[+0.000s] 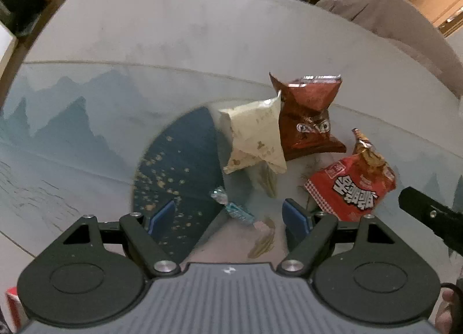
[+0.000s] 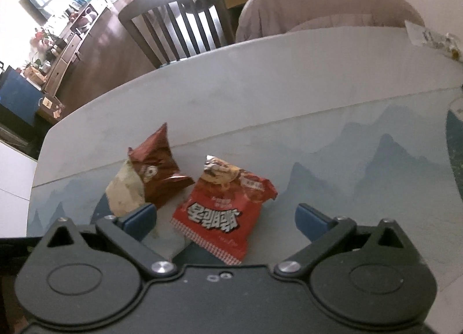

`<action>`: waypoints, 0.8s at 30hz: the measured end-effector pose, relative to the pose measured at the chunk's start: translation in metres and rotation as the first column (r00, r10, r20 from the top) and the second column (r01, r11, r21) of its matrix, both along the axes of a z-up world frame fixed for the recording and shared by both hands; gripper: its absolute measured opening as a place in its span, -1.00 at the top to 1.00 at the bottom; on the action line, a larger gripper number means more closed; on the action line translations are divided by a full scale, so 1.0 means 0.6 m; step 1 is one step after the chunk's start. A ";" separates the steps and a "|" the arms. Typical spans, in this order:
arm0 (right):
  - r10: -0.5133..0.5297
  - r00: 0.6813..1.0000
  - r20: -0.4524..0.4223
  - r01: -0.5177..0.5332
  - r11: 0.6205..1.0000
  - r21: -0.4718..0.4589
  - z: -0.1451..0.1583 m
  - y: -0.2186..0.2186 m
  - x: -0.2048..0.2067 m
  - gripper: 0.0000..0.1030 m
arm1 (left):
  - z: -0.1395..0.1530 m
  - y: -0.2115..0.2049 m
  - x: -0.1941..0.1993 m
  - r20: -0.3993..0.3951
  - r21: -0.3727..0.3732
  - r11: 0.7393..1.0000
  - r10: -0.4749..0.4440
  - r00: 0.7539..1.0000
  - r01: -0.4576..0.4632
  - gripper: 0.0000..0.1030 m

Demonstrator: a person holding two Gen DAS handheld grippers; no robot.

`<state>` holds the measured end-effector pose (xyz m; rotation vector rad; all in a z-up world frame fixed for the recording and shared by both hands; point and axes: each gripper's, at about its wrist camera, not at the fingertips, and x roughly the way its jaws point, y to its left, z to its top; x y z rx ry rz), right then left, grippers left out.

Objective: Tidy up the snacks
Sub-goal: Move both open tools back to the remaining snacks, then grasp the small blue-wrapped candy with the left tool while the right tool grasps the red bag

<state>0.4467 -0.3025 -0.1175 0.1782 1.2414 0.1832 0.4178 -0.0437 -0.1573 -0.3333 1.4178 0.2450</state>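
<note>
In the left wrist view my left gripper points down, open, over a small candy in a blue-and-clear wrapper that lies between its fingers, untouched. Beyond it a cream packet leans on a brown packet. A red packet lies to the right. My right gripper stands wide open above the red packet, its pads clear of it. The brown packet and the cream packet sit at its left finger. A black part of the right gripper shows at the right edge.
The table carries a mountain-print mat with a dark blue fan shape. A slatted chair and a cloth-draped chair stand at the far edge. A small pale packet lies far right.
</note>
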 end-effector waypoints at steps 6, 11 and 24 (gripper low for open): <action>-0.031 0.999 -0.033 0.031 0.999 0.014 -0.038 -0.010 0.031 -0.98 | -0.045 -0.007 0.009 -0.034 -0.008 0.998 0.067 0.997 -0.067 -0.48; -0.083 0.994 -0.067 0.086 0.995 0.046 -0.068 -0.007 0.049 -0.96 | -0.062 -0.002 0.010 -0.039 -0.012 0.993 0.121 0.992 -0.121 -0.24; -0.107 0.991 -0.084 0.106 0.994 -0.010 -0.104 0.018 0.065 -0.93 | -0.092 -0.005 0.006 -0.055 0.007 0.992 0.128 0.990 -0.128 0.09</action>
